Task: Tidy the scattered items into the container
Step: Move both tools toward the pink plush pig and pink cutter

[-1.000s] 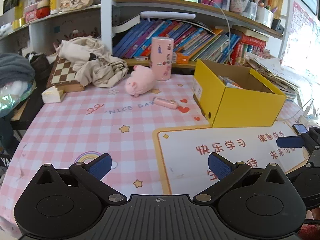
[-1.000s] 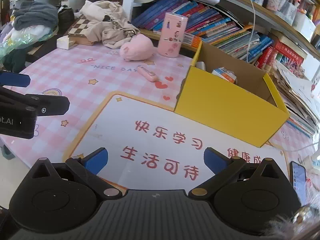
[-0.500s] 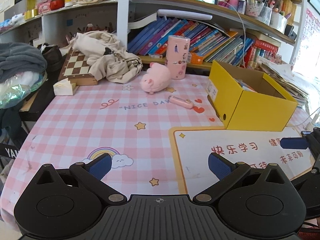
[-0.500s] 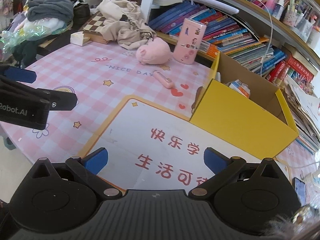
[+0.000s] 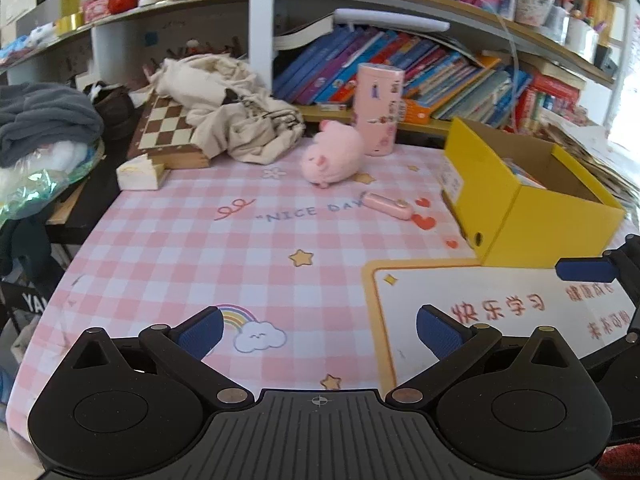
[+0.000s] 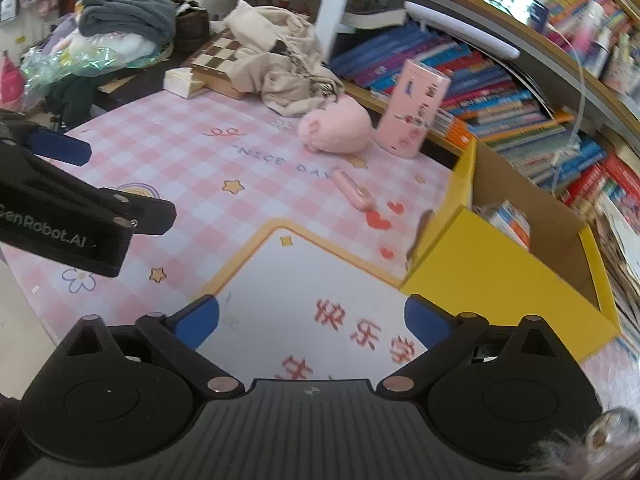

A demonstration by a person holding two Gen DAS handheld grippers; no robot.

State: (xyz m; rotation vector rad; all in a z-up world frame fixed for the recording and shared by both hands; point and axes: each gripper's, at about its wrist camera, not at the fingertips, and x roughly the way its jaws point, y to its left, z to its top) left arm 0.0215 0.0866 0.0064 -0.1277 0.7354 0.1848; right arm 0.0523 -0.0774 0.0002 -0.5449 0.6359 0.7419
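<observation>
Both hand-held tools are hovering empty over the near edge of the table: the left gripper [image 5: 318, 330] is spreading its blue pads wide above the pink checked cloth [image 5: 180, 248], and the right gripper [image 6: 312, 320] is standing equally released above the white mat [image 6: 304, 280] with red characters. Farther in, the small pink stick [image 5: 387, 205] is lying flat on the cloth, just left of the yellow box [image 5: 532, 224], which is sitting open at the right with a few things already inside. Beyond the stick, the pink plush pig [image 5: 330, 158] is resting beside the tall pink cylinder [image 5: 378, 108], near the bookshelf [image 5: 440, 72]. As I judge it, the low, slim stick is risking a skid under the pads if either tool is coming down off-centre. The soft pig may be squashing and slipping free over the box wall. The upright cylinder is looking easy to topple with a careless sweep, and the two tools could be crowding each other near the box.
</observation>
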